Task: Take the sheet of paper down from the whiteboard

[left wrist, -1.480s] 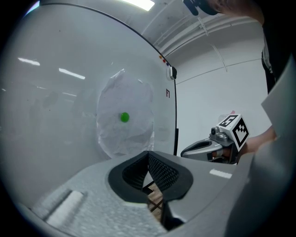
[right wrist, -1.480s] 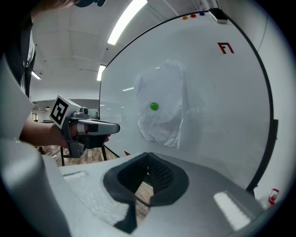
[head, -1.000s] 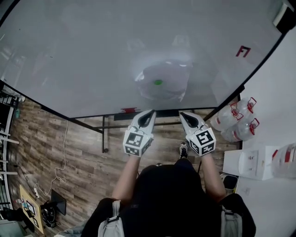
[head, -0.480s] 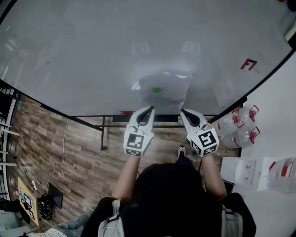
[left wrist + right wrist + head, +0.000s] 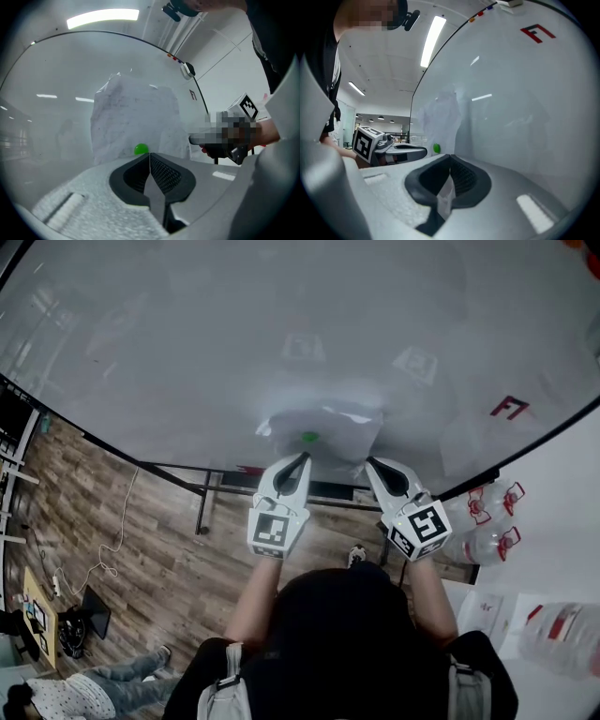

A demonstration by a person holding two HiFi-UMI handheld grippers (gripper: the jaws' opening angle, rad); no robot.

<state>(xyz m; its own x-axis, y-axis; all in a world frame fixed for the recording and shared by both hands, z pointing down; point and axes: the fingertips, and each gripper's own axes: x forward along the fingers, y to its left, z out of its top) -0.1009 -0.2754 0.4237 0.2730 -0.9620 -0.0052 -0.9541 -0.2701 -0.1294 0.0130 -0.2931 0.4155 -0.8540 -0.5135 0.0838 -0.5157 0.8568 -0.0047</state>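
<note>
Left gripper (image 5: 302, 457): jaws together, nothing between them. Tip held level toward the board, just under the green magnet; contact with the paper cannot be told.

Right gripper (image 5: 369, 463): jaws together, likewise empty. Tip near the sheet's lower right corner, apart from the left gripper.

Whiteboard (image 5: 187, 352): large, glossy, on a dark stand over wood flooring. Bare apart from the sheet and a red mark (image 5: 511, 408) toward its right edge.

Sheet of paper (image 5: 328, 426): white, faintly creased, hanging on the board straight ahead of both grippers, low on the surface. Upper corners look slightly lifted in the left gripper view; the lower part lies flat.

Water bottles (image 5: 480, 521): clear, red-handled, on the floor past the board's right end. Not part of the task.

Green magnet (image 5: 308, 437): small, round, sitting on the sheet near its bottom edge; apparently the only thing pinning it.

Hazards, as judged:
- Neither gripper holds anything yet. If the magnet comes off first with no grip on the paper, the sheet is likely to slide to the floor.
- Pulling the sheet while the magnet still presses on it risks a tear at the pinned spot.
- A flat sheet on a slick board gives the pads little edge to pinch; they may skid or crumple it.
- A nudged magnet may pop off and roll away.
</note>
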